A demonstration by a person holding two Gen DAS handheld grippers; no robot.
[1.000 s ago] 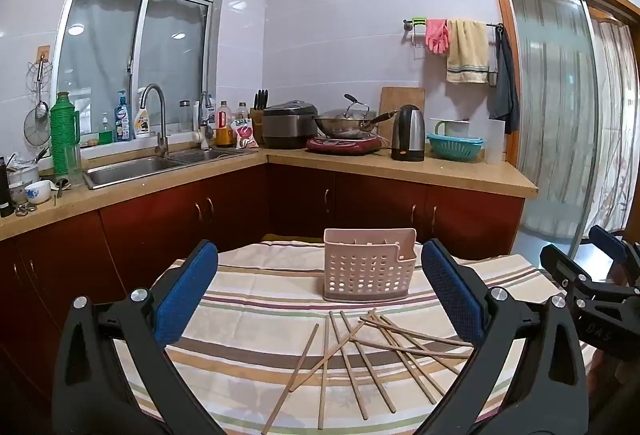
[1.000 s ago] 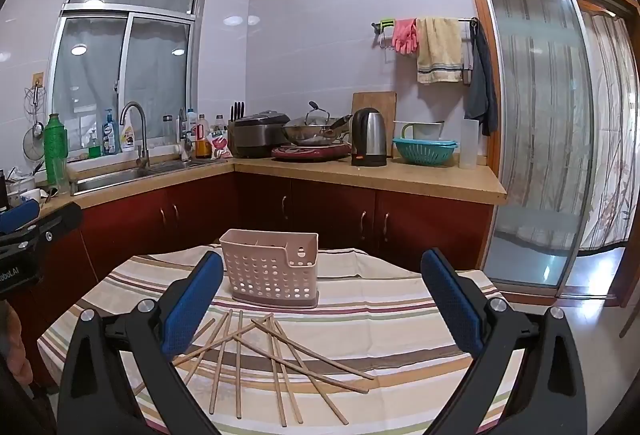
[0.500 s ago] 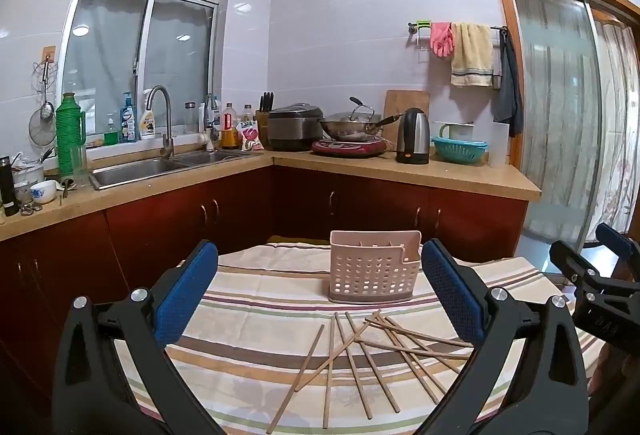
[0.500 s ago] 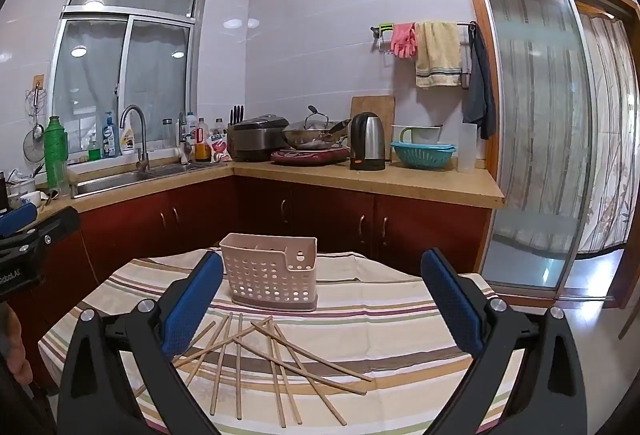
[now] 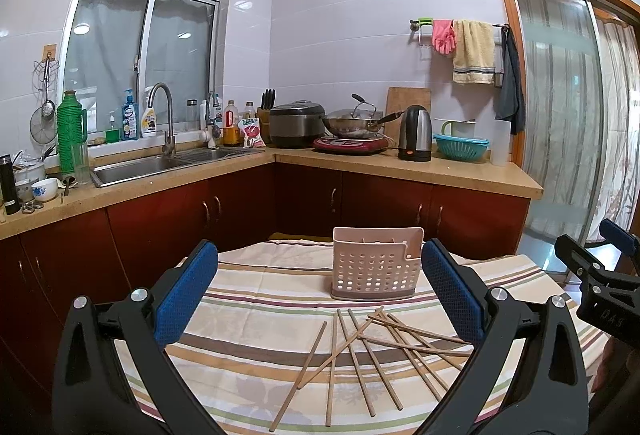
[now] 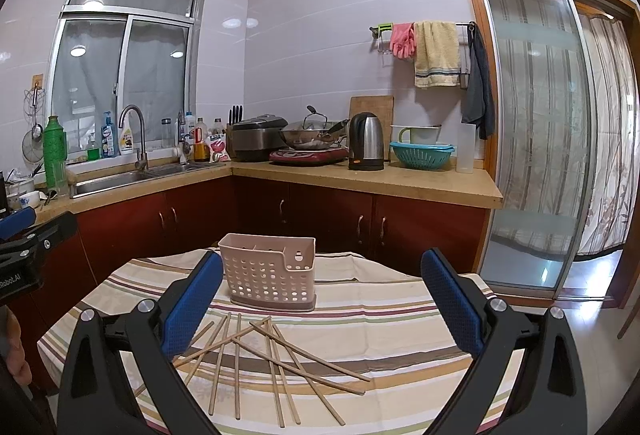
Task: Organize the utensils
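Note:
Several wooden chopsticks (image 5: 372, 351) lie scattered and crossed on a striped tablecloth (image 5: 256, 299), in front of a pink perforated utensil holder (image 5: 376, 265) that stands upright. They also show in the right wrist view, chopsticks (image 6: 264, 359) and holder (image 6: 270, 273). My left gripper (image 5: 320, 295) is open and empty, held above the table short of the chopsticks. My right gripper (image 6: 320, 295) is open and empty, also above the table. The right gripper shows at the right edge of the left wrist view (image 5: 600, 283).
A kitchen counter (image 5: 400, 165) runs behind the table with a sink (image 5: 140, 167), rice cooker (image 5: 296, 123), wok (image 5: 352, 125), kettle (image 5: 416, 133) and teal colander (image 5: 460, 147). A sliding glass door (image 6: 532, 155) is on the right. The table edge drops off beside red cabinets (image 5: 160, 227).
Both views have shifted slightly; the holder and chopsticks sit a little further right in the left view. Both grippers stay open and empty.

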